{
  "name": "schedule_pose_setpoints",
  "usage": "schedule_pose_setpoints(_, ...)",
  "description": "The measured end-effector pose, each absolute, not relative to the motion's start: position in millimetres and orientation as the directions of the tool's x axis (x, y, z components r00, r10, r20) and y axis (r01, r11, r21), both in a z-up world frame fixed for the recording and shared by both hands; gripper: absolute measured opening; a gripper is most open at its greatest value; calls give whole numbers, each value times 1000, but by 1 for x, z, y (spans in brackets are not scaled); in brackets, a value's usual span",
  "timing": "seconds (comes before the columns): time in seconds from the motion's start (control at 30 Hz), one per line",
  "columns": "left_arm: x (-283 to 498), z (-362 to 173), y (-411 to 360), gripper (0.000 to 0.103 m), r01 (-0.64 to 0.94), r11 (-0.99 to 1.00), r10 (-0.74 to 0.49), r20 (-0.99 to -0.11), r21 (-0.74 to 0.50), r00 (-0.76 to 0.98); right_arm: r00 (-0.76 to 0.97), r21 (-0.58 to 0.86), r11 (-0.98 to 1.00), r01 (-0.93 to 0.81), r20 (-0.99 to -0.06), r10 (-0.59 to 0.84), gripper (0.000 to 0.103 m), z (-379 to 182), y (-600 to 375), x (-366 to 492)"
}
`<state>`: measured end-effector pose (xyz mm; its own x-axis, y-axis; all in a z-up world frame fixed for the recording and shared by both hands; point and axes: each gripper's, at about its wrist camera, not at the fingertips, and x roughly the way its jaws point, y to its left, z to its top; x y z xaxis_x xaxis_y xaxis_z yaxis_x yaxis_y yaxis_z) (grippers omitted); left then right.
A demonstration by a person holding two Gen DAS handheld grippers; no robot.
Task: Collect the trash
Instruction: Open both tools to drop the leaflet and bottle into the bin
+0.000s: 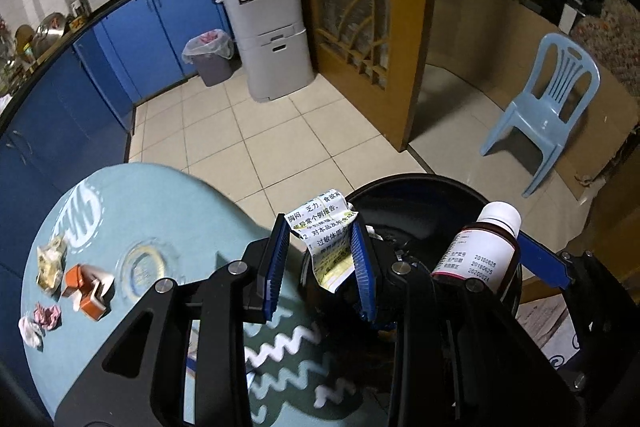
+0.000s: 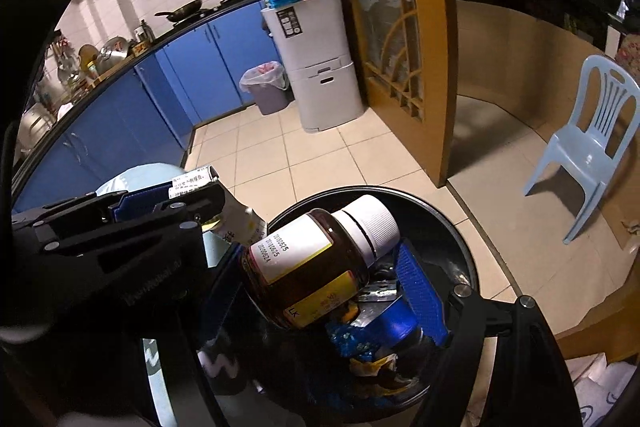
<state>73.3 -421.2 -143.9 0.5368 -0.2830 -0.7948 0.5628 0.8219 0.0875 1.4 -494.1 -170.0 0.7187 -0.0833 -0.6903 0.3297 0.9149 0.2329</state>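
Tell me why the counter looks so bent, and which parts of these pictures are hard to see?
Left wrist view: the fisheye lens bows the counter, and the table edge smears a little. Right wrist view: the bin interior sits in deep shadow, the room behind the chair is near black, and the bottle stays sharp.

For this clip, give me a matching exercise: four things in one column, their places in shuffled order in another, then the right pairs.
Things:
1. brown medicine bottle
2. printed leaflet
3. orange carton
4. blue plastic chair

Places:
A. lying on the round table
B. standing on the floor beyond the doorway
C. between the fingers of the right gripper, over the black bin
D. pinched in the left gripper

Pairs: 1-C, 2-D, 3-A, 4-B
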Motion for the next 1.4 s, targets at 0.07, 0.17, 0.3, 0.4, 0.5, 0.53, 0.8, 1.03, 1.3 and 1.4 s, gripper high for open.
schedule_pose_setpoints(0.07,76,-145,-427,35,565,820,-282,-798,87,532,717,231,912,339,-691,-91,74,-172,-499,3)
schedule_pose_setpoints(0.17,83,-148,-436,45,573,816,-288,-806,75,517,710,235,906,353,-698,-95,74,-176,-506,7)
schedule_pose_setpoints(0.3,88,-146,-439,90,556,829,-303,-784,64,541,703,258,902,347,-708,-68,78,-181,-514,15)
schedule_pose_setpoints(0.4,88,-146,-442,92,553,828,-285,-776,98,563,705,269,902,337,-707,-53,91,-183,-514,17)
schedule_pose_setpoints(0.5,91,-147,-437,92,545,833,-279,-781,92,558,699,264,903,339,-713,-53,91,-186,-514,19)
schedule_pose_setpoints(0.53,91,-148,-436,92,542,836,-275,-783,93,558,697,268,902,340,-715,-51,91,-187,-514,19)
schedule_pose_setpoints(0.8,94,-148,-414,92,512,855,-254,-793,84,554,693,270,903,335,-720,-42,91,-186,-502,18)
schedule_pose_setpoints(1.03,100,-142,-366,92,449,891,-226,-789,70,571,697,246,927,282,-717,-22,91,-177,-471,26)
schedule_pose_setpoints(1.3,112,-131,-286,92,328,942,-152,-767,79,623,701,217,962,166,-712,40,91,-166,-409,44)
schedule_pose_setpoints(1.4,119,-129,-244,92,260,963,-112,-762,76,637,696,197,974,114,-715,63,91,-163,-381,55)
